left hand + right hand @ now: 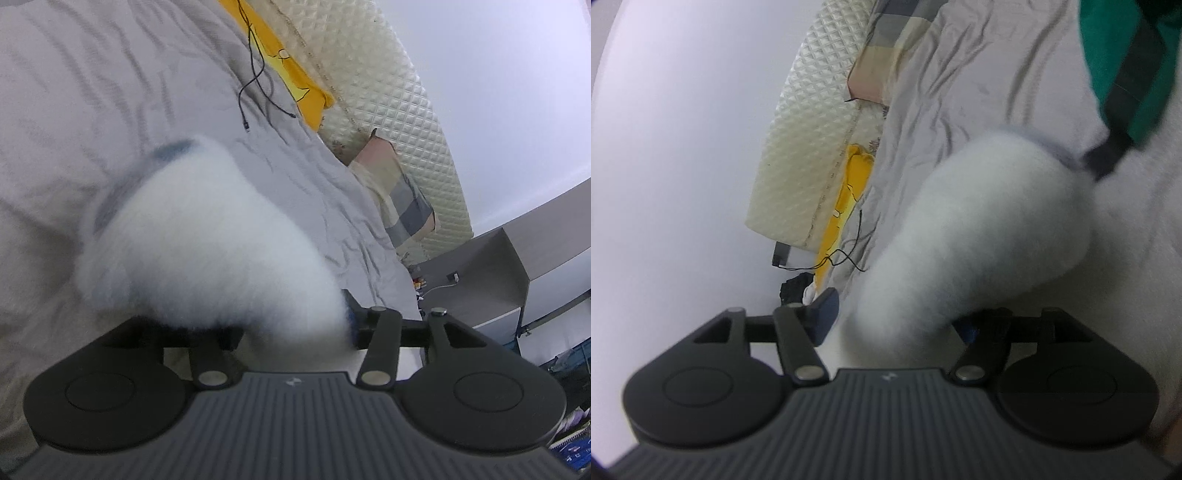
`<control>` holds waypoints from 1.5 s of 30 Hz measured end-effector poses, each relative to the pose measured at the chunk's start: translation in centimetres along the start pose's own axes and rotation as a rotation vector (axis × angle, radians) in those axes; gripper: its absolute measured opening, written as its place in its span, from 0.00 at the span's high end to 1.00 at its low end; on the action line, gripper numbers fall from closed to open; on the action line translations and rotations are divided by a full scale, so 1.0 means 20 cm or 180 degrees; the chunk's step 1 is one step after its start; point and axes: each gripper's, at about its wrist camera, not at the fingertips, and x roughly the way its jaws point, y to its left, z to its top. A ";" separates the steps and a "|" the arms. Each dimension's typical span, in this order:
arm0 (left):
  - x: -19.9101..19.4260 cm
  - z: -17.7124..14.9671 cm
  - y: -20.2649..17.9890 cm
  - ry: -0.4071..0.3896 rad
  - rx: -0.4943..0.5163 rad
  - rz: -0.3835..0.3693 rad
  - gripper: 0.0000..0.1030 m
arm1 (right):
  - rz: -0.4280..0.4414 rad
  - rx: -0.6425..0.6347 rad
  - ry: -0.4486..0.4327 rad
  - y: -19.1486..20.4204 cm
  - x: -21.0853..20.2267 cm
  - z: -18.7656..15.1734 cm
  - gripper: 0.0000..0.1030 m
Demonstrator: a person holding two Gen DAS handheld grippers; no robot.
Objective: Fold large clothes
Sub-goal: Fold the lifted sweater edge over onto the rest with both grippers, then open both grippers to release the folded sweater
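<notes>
Your left tongs (pixel 291 328) were clamped on a fluffy white fleece garment w/ a blue-grey trim band (pixel 207 236), bunched up over the wrinkled grey bed sheet (pixel 92 85). Your right tongs (pixel 897 325) had the same fleece (pixel 979 229) between them, but couldn't tell if they gripped it. Beyond the sheet: thin black cable (pixel 258 85), yellow cloth (pixel 295 81), quilted cream headboard (pixel 388 110).
</notes>
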 end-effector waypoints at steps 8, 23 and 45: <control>0.25 0.19 -0.06 -0.0013 -0.0040 0.0009 0.43 | -0.0062 -0.0059 0.0091 0.07 0.21 0.18 0.32; 0.91 0.41 0.04 0.0084 0.0247 0.0340 0.42 | -0.0224 -0.0329 0.0310 -0.12 0.75 0.43 0.31; 0.71 0.45 0.03 -0.0065 0.0570 0.0041 0.19 | -0.0387 -0.0855 0.0203 -0.01 0.74 0.37 0.30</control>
